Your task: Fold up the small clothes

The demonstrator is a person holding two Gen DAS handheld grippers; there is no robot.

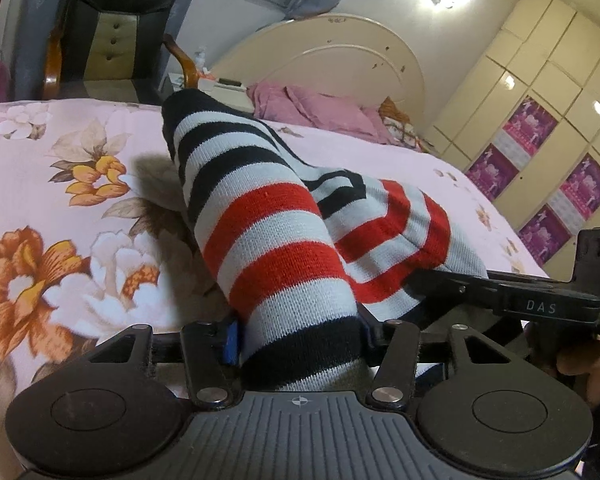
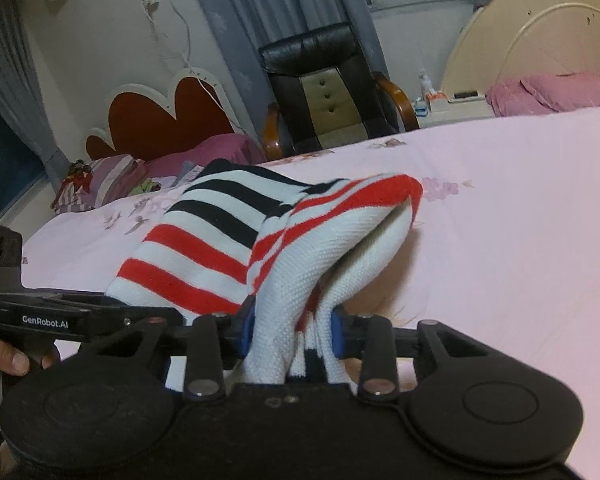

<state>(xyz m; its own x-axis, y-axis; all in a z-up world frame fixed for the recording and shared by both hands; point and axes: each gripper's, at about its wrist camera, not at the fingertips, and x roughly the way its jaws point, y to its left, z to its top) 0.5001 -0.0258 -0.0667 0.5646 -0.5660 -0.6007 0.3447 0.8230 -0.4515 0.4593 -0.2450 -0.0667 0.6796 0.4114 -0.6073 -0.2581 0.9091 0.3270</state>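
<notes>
Both ends pinched now. Left gripper (image 1: 298, 338) clamped on the navy cuff of the striped sock (image 1: 260, 216), blue pads (image 1: 231, 342) pressing knit from either side. Right gripper (image 2: 294, 334) squeezed on the sock's (image 2: 228, 240) bunched white folds. Lifted off the pink floral bedsheet (image 1: 60, 208), draped between the two tools, toe end pointing toward the black chair (image 2: 324, 88). Thumb (image 2: 16, 360) visible at lower left of right view.

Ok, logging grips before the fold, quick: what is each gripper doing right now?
Left gripper: closed on the striped garment.
Right gripper: closed on a bunched part of the same striped garment.
</notes>
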